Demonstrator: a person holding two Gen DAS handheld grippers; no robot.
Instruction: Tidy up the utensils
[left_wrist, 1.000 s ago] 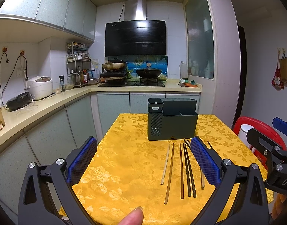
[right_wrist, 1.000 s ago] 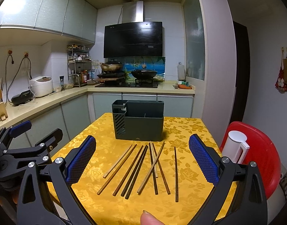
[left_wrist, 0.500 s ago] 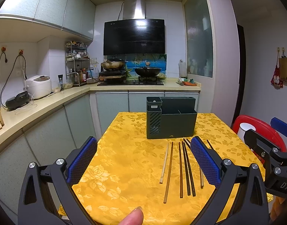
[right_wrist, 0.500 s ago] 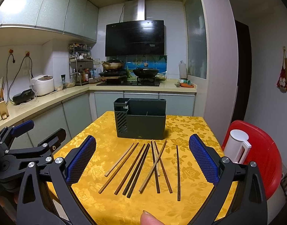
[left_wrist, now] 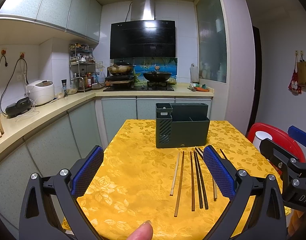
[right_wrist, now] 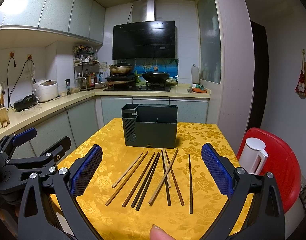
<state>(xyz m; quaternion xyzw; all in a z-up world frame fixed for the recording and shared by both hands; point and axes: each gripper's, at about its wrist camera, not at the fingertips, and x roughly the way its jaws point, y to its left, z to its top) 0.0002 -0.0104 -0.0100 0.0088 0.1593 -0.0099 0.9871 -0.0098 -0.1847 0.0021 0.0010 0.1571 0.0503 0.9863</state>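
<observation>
Left gripper (left_wrist: 153, 172): jaws spread wide, nothing between the blue pads (left_wrist: 86, 172). Held above the near left part of the table (left_wrist: 132, 168), clear of the yellow cloth.

Right gripper (right_wrist: 151, 173): jaws likewise spread wide, empty, held above the near edge of the table and centred over the chopsticks (right_wrist: 153, 176). Also seen at the right edge of the left wrist view, beside the left gripper.

Chopsticks: loose on the cloth, just in front of the holder (right_wrist: 150, 127), not touching either gripper. Mixed light and dark wood, about nine counted. Left ones fanned out toward the near left; two in the middle crossed by a lighter one; one dark stick lying alone at the right.

Holder: dark grey, upright at table centre, slotted narrow compartment at its left, wider divided compartment to the right. Contents not visible.

Fingertip (right_wrist: 160, 233) showing at bottom edge of each wrist view.

Red chair (right_wrist: 279, 160) with a white jug (right_wrist: 253, 156) on it, right of the table.
</observation>
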